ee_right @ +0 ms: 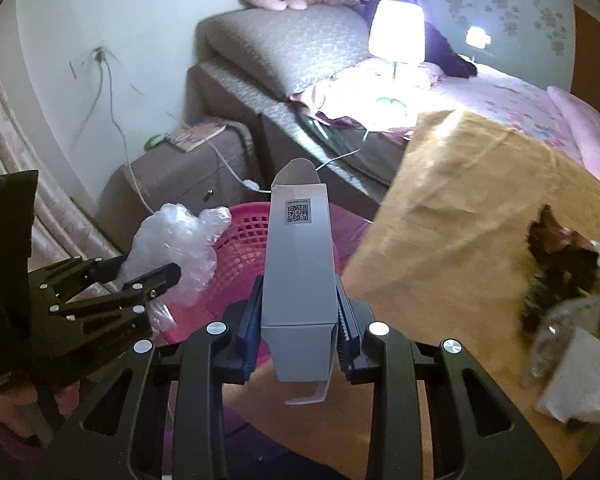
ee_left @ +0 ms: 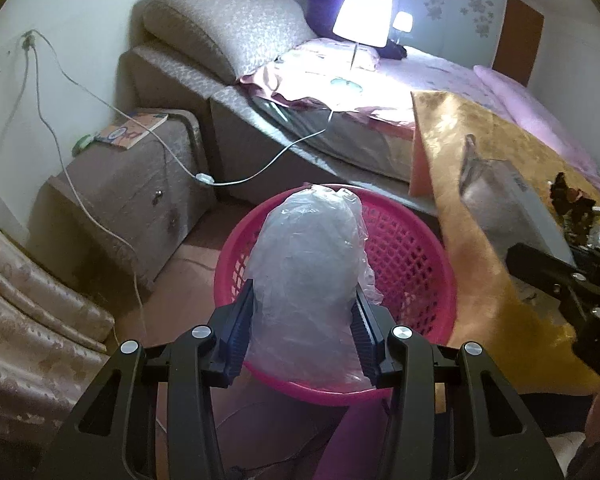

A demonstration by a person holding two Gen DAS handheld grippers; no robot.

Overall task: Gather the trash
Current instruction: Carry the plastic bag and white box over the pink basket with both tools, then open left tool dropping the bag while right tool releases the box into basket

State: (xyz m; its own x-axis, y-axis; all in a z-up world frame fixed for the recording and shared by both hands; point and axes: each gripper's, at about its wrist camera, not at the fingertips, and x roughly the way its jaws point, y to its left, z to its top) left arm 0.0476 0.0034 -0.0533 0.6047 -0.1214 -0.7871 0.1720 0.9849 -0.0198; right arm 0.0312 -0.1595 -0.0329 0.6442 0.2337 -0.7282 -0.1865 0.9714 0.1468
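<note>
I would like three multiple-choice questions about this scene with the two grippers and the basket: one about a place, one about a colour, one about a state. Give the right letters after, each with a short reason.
1. Where is the clear plastic bag?
A. on the bed
B. between the left gripper's fingers, over the basket
C. on the nightstand

2. What colour is the basket?
A. pink
B. blue
C. white

3. In what state is the right gripper?
A. open and empty
B. shut on a cable
C. shut on the grey box

Answers:
1 B: the left gripper clamps the bag above the basket rim.
2 A: its mesh wall is pink.
3 C: both pads press the box's sides.
</note>
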